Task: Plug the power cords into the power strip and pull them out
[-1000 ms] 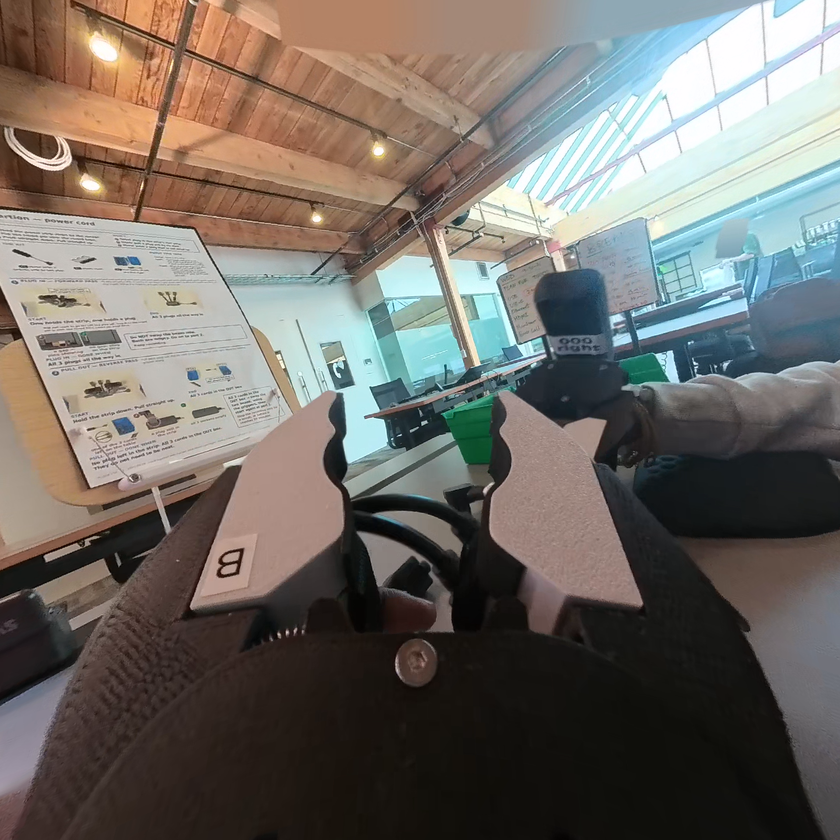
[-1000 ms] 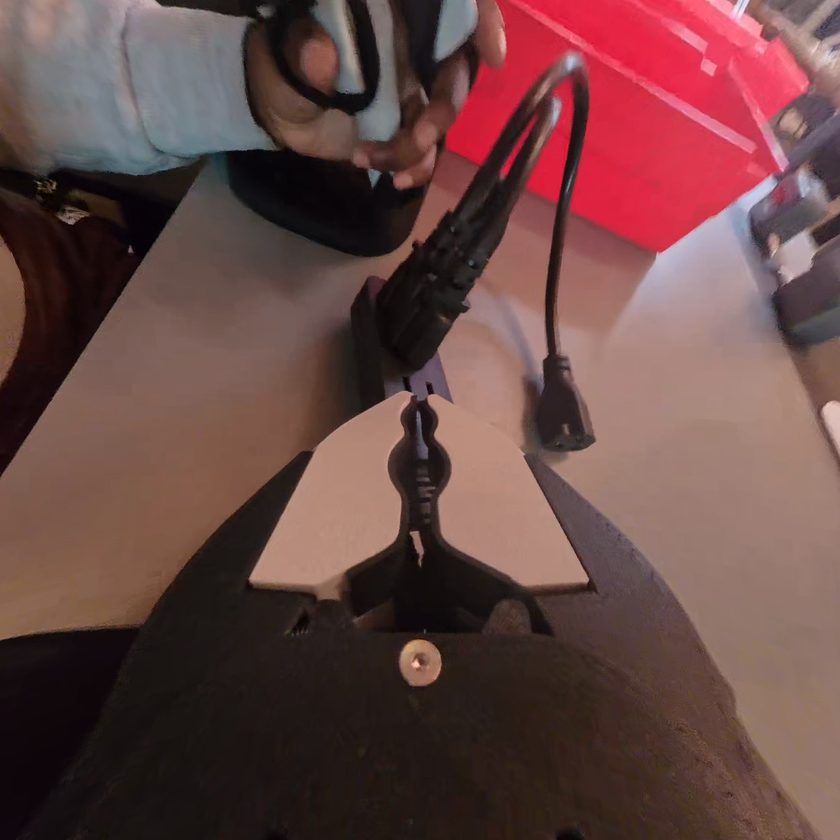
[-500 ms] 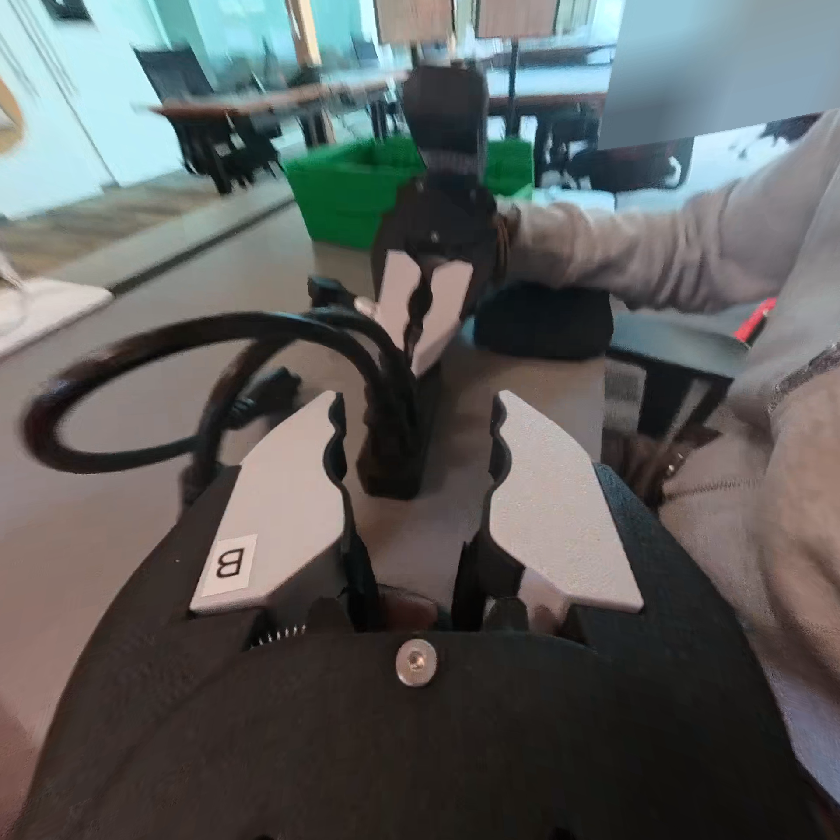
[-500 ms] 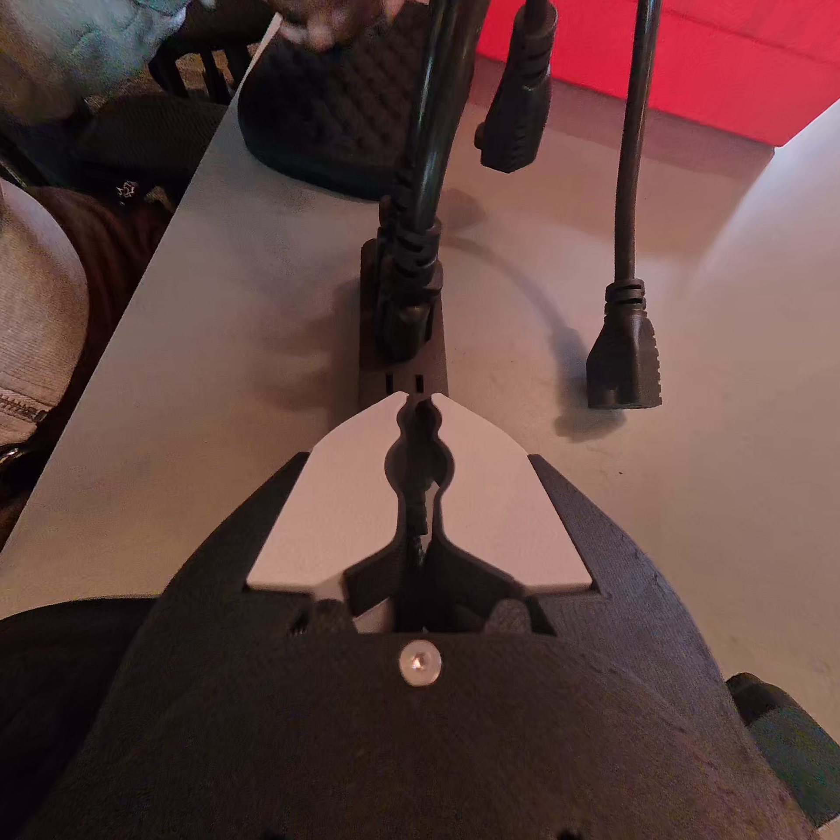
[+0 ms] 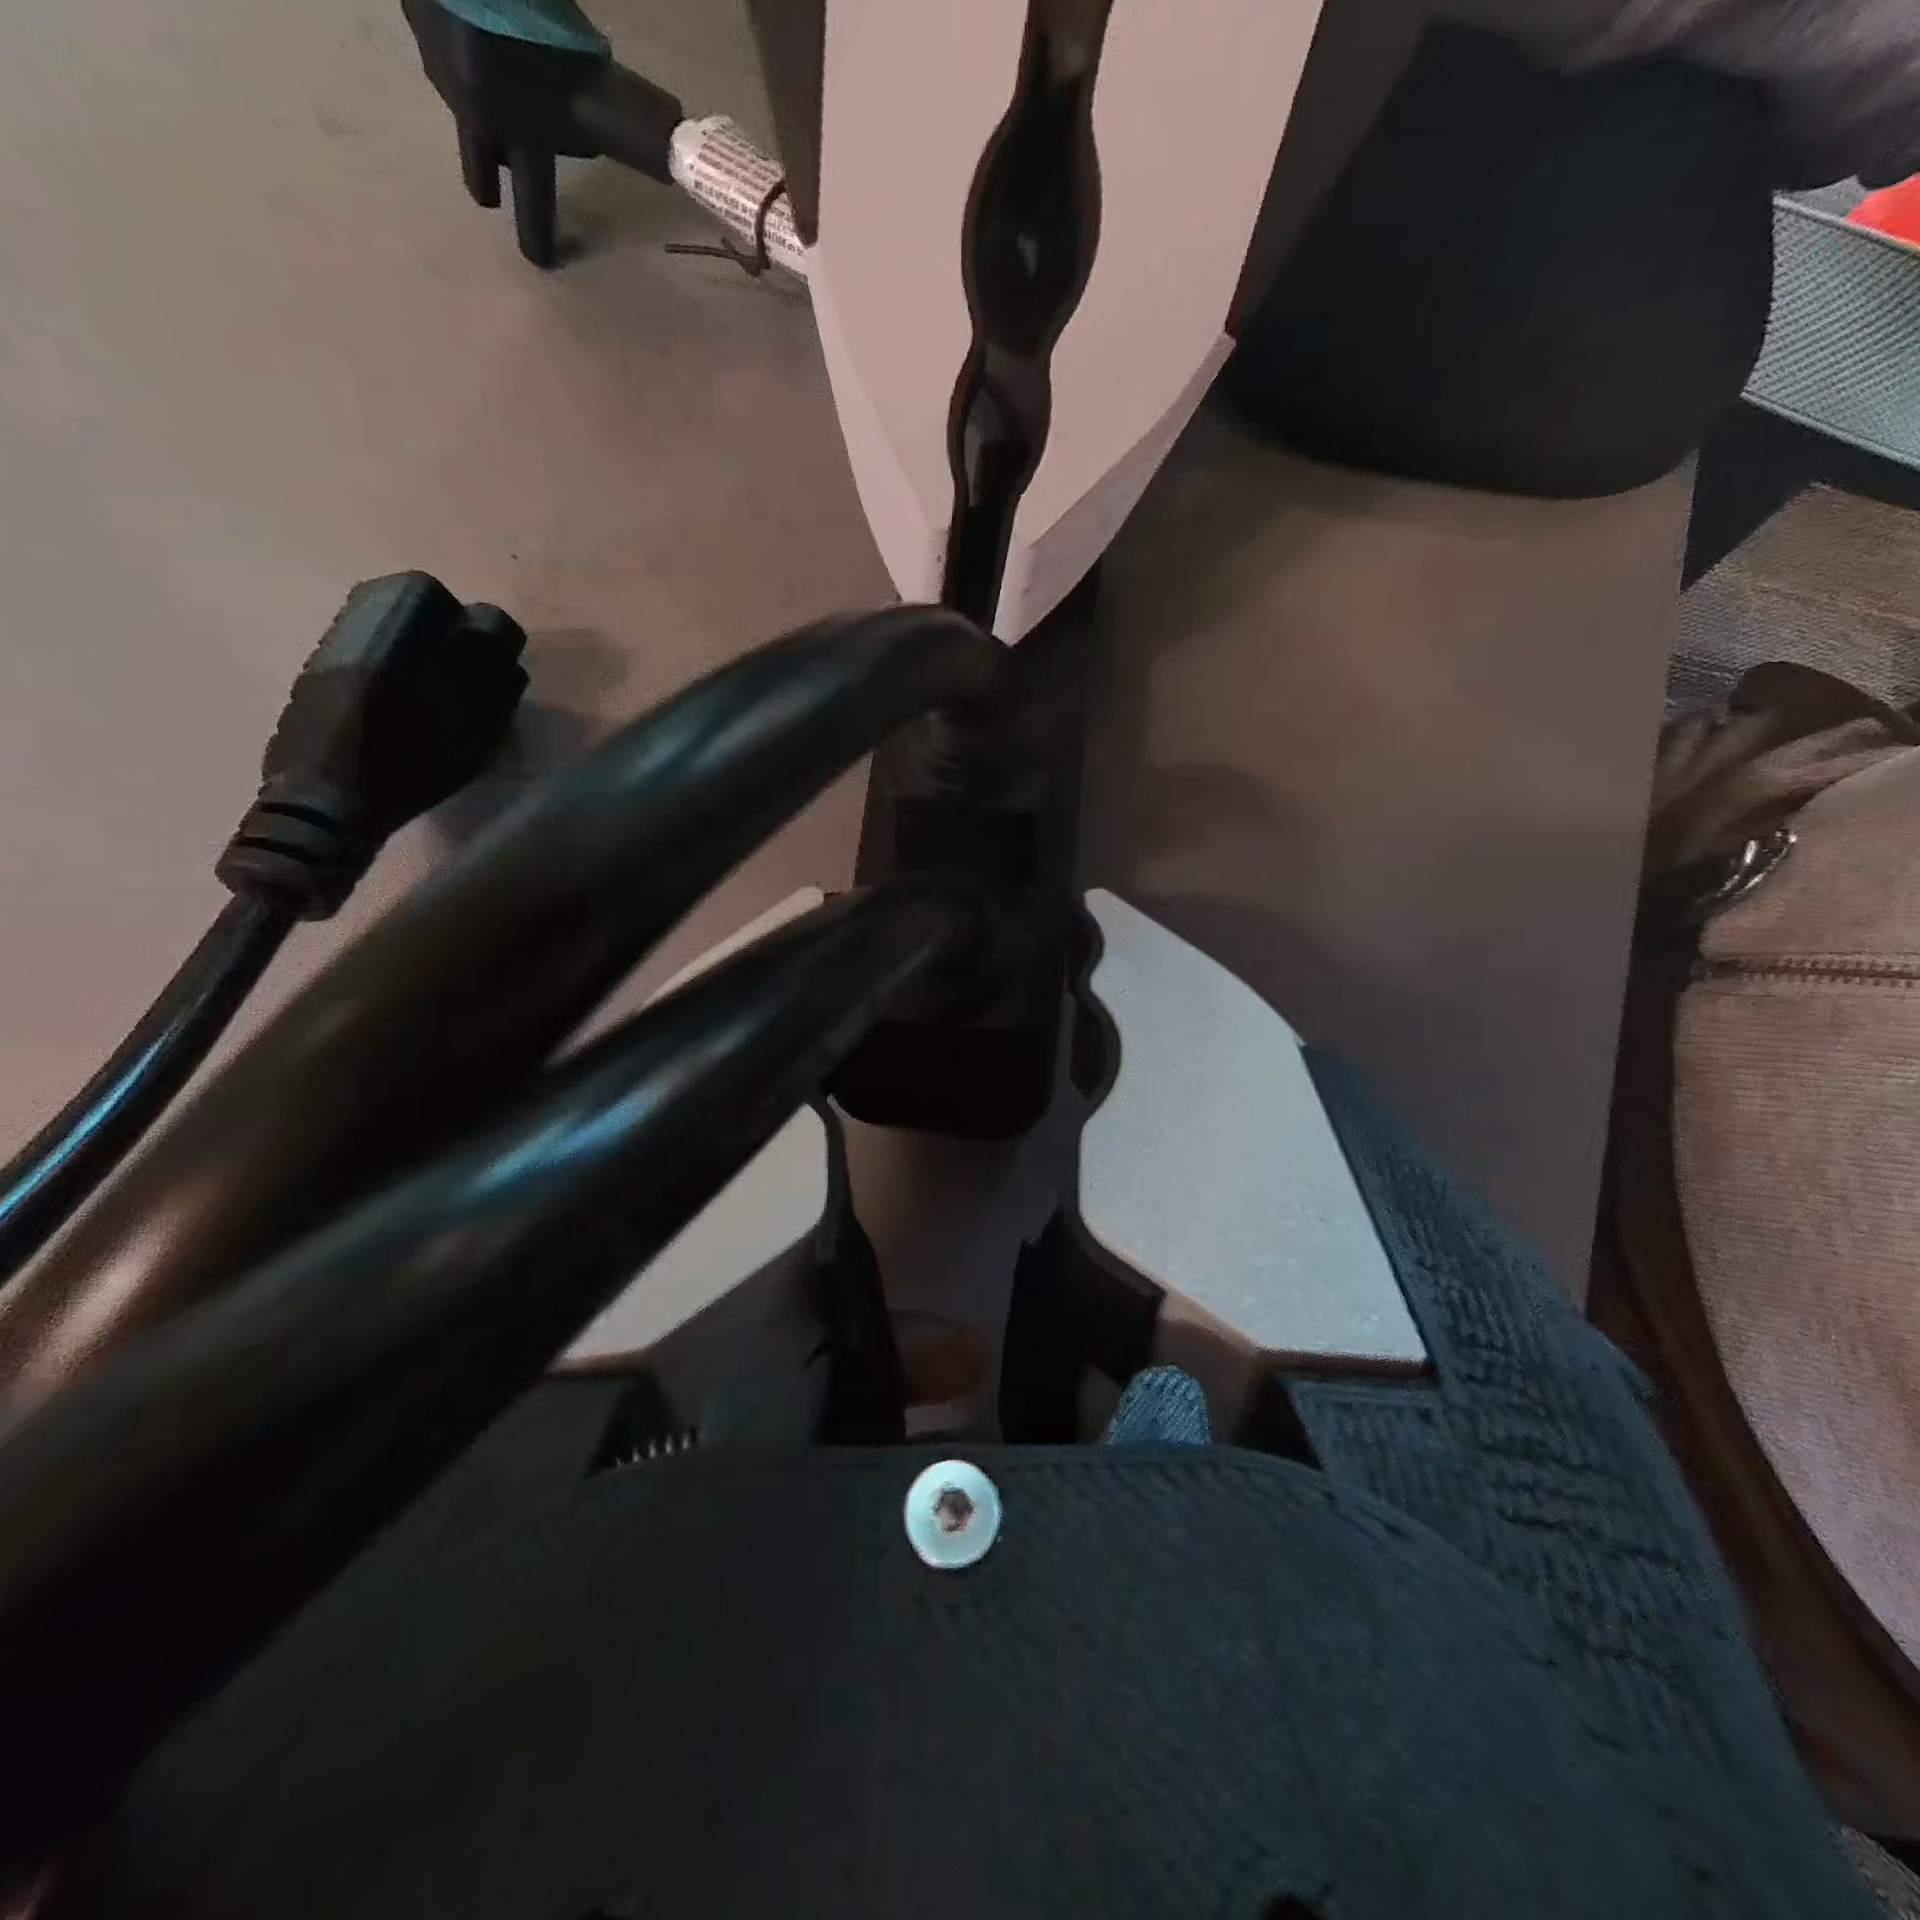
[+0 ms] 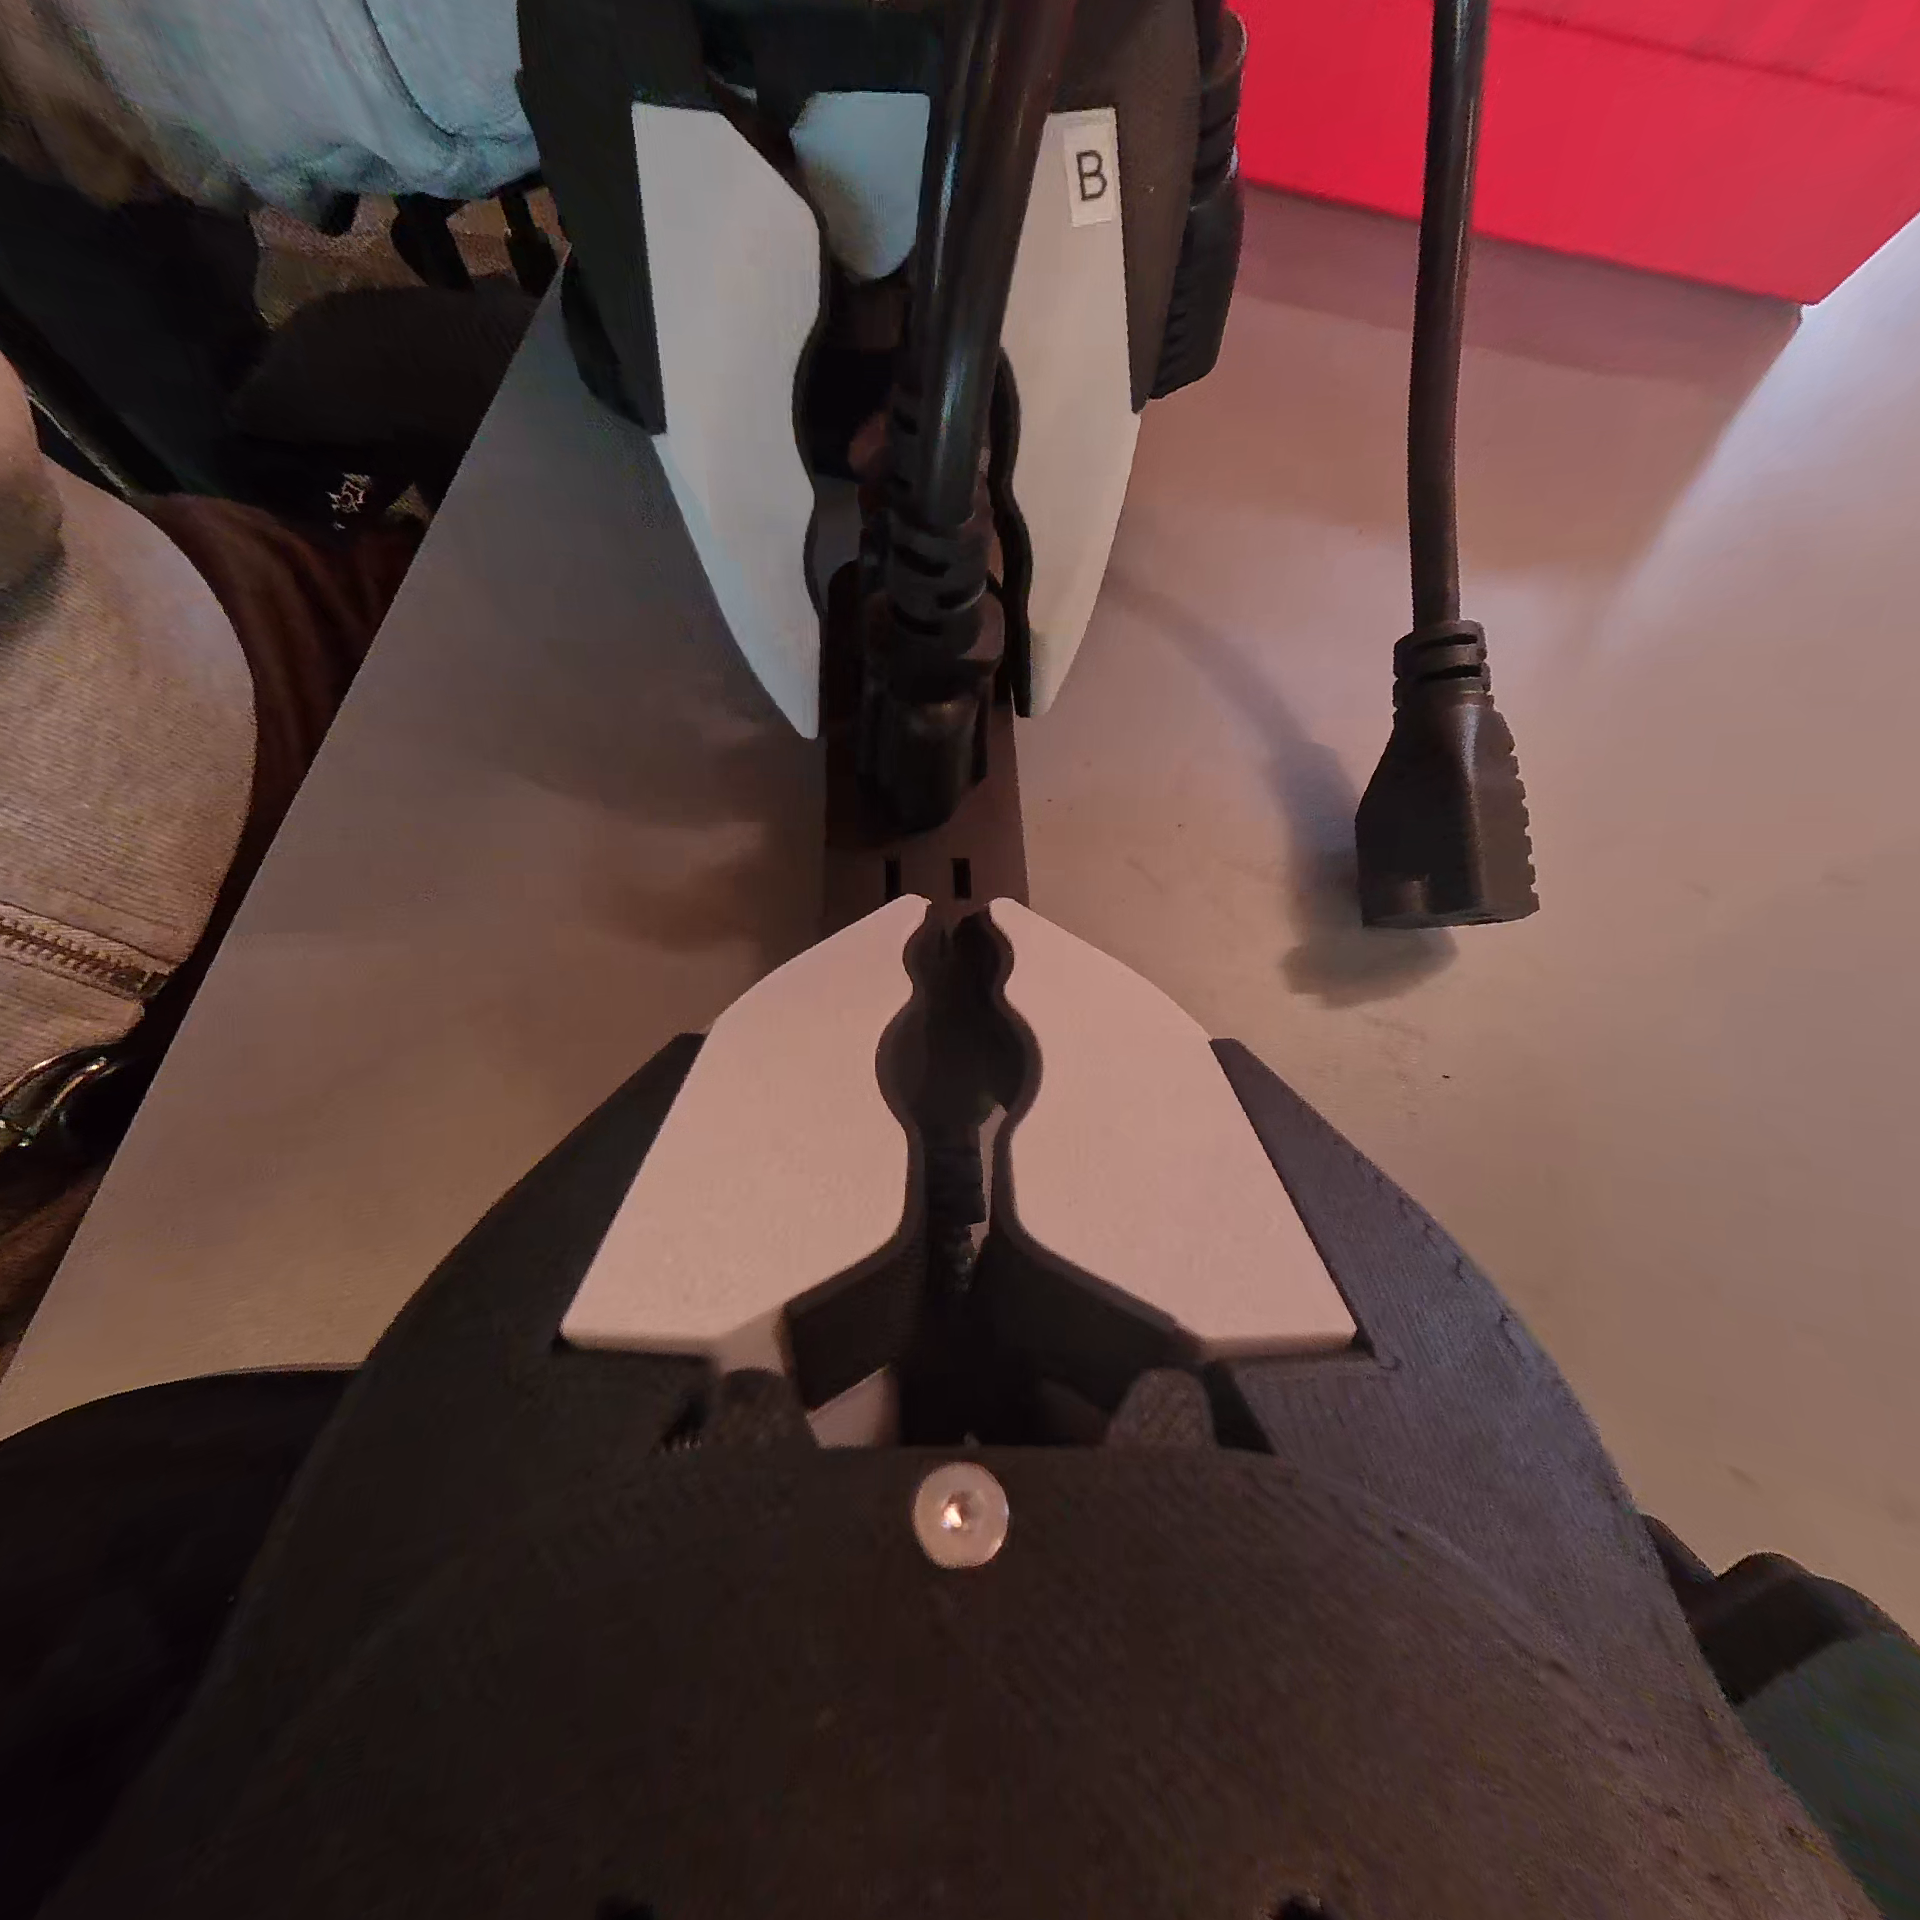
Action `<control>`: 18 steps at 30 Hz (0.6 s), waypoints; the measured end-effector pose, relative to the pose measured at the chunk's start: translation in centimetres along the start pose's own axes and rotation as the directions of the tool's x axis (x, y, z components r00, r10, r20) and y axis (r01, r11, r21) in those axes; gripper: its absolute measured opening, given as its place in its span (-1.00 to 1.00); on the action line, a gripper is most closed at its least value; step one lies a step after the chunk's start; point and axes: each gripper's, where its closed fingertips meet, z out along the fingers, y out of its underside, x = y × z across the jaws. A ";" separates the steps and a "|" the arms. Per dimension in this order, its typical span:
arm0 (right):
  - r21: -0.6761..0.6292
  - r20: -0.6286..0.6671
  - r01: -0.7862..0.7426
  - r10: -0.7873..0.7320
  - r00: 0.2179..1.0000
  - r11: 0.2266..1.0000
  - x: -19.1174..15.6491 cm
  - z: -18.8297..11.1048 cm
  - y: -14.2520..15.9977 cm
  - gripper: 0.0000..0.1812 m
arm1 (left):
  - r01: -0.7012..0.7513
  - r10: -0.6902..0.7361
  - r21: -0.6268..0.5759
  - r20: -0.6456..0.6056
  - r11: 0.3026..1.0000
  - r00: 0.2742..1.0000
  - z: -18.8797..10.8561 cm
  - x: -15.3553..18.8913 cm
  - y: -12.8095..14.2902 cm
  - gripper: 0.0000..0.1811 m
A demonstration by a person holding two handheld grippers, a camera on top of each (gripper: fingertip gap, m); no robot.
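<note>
Grey bench point(image 6: 540, 852) underneath. Red bin point(image 6: 1662, 135) far right on bench. Dark padded cushion point(image 5: 1507, 312) at far bench edge. Brownish fabric and zipper point(image 6: 94, 821) left, off bench.

A small white sticker point(image 6: 1091, 177) with one black printed character sits on a finger of the left gripper point(image 6: 920, 717), up near that finger's base. Well beyond the left gripper, a white printed tag point(image 5: 727, 192) wraps a black cord point(image 5: 613, 104); its print is too small to read.
</note>
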 end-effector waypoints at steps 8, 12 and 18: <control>0.019 0.017 0.000 0.000 1.000 1.000 -0.3 0.3 -0.3 -0.91 | -0.019 0.019 0.006 -0.006 1.000 1.000 0.0 0.0 0.0 -0.54; 0.096 0.045 -0.055 0.051 0.998 0.994 -0.6 0.3 -2.1 -0.68 | -0.027 0.027 0.006 -0.001 1.000 1.000 0.1 0.1 0.0 -0.53; 0.182 0.079 -0.118 0.105 0.991 0.976 -0.8 1.7 -3.9 -0.62 | -0.026 0.026 0.006 -0.005 1.000 1.000 0.2 0.2 -0.1 -0.53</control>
